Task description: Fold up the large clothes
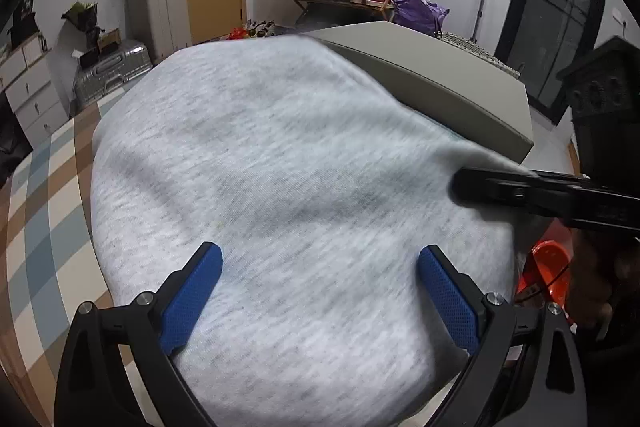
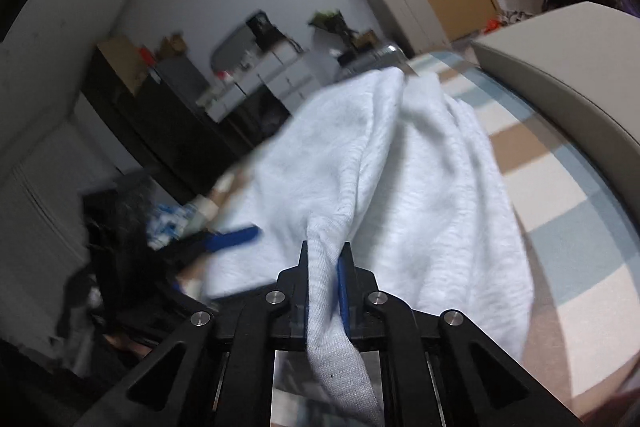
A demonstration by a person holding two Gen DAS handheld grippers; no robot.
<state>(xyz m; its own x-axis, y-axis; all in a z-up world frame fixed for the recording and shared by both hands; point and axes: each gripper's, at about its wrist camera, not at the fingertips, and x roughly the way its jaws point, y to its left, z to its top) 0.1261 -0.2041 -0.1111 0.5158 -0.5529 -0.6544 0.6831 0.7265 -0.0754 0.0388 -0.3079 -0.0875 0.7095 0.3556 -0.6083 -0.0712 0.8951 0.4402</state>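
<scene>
A pale grey garment lies spread on a checked bed, the right gripper with its 2 fingers pinched tight on a bunched edge, the left gripper spread wide and empty above it; a fold looks underway, likely needing the held edge carried across.

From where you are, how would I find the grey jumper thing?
Find the striped rug with blue and tan bands beside the beige bench. The garment is spread over it, one bunched corner pinched by the right gripper. It is the only pale heathered-grey cloth there.
</scene>
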